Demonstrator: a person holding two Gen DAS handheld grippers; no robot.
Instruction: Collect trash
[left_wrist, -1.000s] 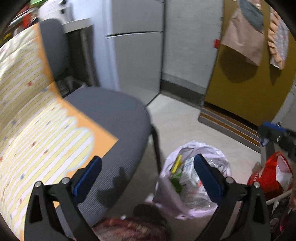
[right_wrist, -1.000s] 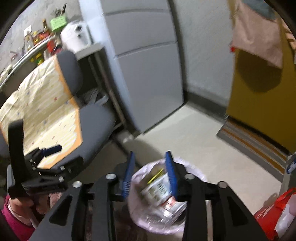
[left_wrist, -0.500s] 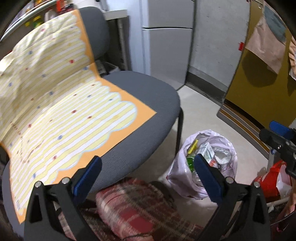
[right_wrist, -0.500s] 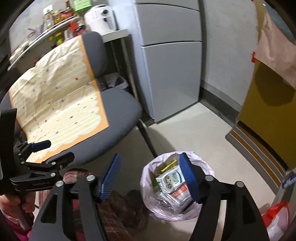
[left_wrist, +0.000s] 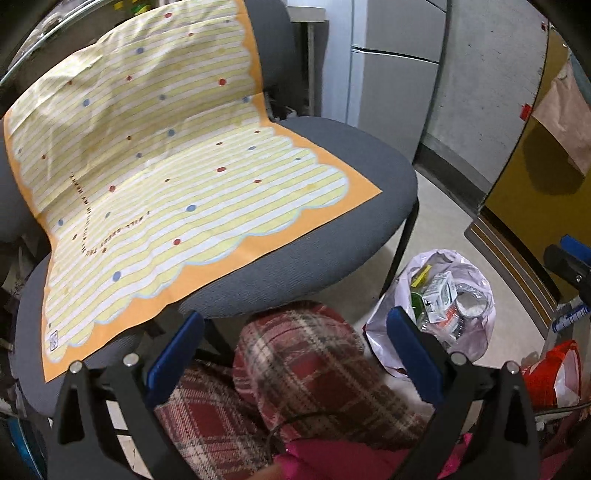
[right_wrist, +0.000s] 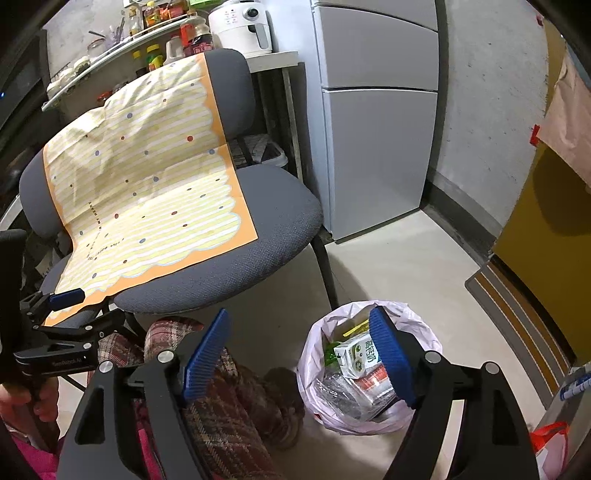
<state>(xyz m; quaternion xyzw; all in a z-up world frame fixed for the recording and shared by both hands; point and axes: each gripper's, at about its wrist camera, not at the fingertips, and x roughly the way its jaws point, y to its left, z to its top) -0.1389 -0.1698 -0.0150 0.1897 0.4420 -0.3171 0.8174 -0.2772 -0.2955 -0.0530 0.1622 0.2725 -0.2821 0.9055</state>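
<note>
A pale plastic trash bag (right_wrist: 417, 373) stands open on the floor, holding a green-and-white carton (right_wrist: 356, 356), clear plastic and other trash; it also shows in the left wrist view (left_wrist: 472, 325). My right gripper (right_wrist: 301, 360) is open and empty, raised above the bag's left side. My left gripper (left_wrist: 295, 347) is open and empty, held over the person's plaid-trousered knee (left_wrist: 303, 354), left of the bag. A large yellow striped paper sheet with an orange border (left_wrist: 166, 177) lies spread over the grey chair (left_wrist: 332, 236).
A grey fridge (right_wrist: 380, 122) stands behind the chair. A shelf with jars and a white appliance (right_wrist: 243, 26) is at the back left. A red bag (left_wrist: 550, 373) sits right of the trash bag. A striped mat (right_wrist: 517, 314) lies by a yellow door.
Both grippers have lifted and pulled back from the bag toward the chair. My right gripper went from nearly shut to wide open. The carton now lies in the bag.
</note>
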